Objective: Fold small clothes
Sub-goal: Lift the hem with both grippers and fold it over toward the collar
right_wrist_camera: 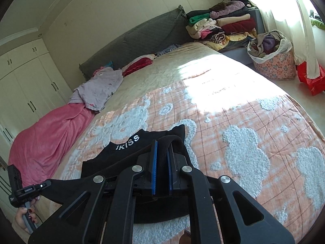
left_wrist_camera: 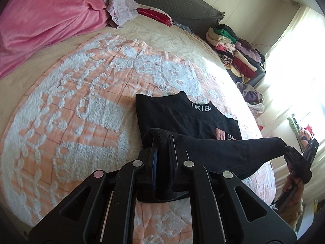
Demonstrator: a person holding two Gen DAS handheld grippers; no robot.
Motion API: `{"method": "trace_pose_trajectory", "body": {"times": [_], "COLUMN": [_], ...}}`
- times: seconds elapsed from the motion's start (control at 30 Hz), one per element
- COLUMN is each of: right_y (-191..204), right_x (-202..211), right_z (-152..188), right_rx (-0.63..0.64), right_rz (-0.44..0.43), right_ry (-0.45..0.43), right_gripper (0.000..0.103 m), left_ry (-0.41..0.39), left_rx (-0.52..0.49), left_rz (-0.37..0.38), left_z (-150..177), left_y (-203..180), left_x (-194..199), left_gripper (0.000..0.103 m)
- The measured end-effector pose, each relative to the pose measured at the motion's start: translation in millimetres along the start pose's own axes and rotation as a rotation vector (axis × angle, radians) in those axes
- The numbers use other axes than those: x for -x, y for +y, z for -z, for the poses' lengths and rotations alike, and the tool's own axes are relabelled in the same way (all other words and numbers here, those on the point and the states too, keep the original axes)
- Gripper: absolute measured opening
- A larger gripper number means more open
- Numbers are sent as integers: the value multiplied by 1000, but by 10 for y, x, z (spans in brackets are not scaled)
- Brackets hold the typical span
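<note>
A small black top (left_wrist_camera: 182, 120) with white collar lettering lies on the orange and white bedspread (left_wrist_camera: 81, 105), collar pointing away. Its near hem is lifted off the bed. My left gripper (left_wrist_camera: 163, 140) is shut on one corner of the hem. My right gripper (right_wrist_camera: 162, 148) is shut on the other corner; it also shows in the left wrist view (left_wrist_camera: 294, 154) at the right edge. The hem (left_wrist_camera: 223, 152) hangs stretched between them. The black top (right_wrist_camera: 126, 148) shows in the right wrist view with the left gripper (right_wrist_camera: 43, 186) at the lower left.
A pink blanket (left_wrist_camera: 40, 20) and a lilac garment (left_wrist_camera: 119, 6) lie at the bed's far left. Stacked folded clothes (right_wrist_camera: 223, 24) sit beyond the bed's far corner. A floral laundry bag (right_wrist_camera: 272, 57) and a red bag (right_wrist_camera: 310, 79) stand on the floor by the curtain.
</note>
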State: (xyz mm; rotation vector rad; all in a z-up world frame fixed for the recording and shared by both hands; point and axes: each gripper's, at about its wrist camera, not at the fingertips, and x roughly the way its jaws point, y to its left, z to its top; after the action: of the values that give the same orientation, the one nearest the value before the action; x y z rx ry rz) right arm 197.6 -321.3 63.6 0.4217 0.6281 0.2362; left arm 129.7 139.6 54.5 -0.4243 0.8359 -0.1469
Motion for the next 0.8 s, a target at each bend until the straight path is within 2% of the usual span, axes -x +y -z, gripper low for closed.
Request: {"method": "trace_pose_trajectory", "body": {"times": [0.23,0.3,0.37,0.4,0.43,0.5,0.7,0.8], "right_y": [-81,-98,-115,-122,-123,-98,121,221], "right_x": [-427,-519,-530,-517,-491,-431,-275,-266], "right_z": [7,52,96,120,139,175,318,415], "right_rx": [-14,-15,-18,-21,-23,-5,107,146], "right_rz": [49,87,106,109,108,115,123,111], "right_ry": [64,89,87,86,77,64,60,90], "right_gripper": [8,18,37,43,49,49,49,49], "left_ry": [30,38,45,36,23,5,-47,-35], "left_rx": [-4,-10,-8,-7,-13,-35,-75,-120], "left_rz": [-56,-67,-67,-63,-67,-85,-99,-94], "left_z": [-49,-55,-55,-53,-52,-48,-1,57], "left_y": [70,70,69,61,51,33,-35,-140], "left_x": [-350,-433,-464,-442,-413,-351,-121,-66], "left_gripper": [3,3,5,11,24,28,28,28]}}
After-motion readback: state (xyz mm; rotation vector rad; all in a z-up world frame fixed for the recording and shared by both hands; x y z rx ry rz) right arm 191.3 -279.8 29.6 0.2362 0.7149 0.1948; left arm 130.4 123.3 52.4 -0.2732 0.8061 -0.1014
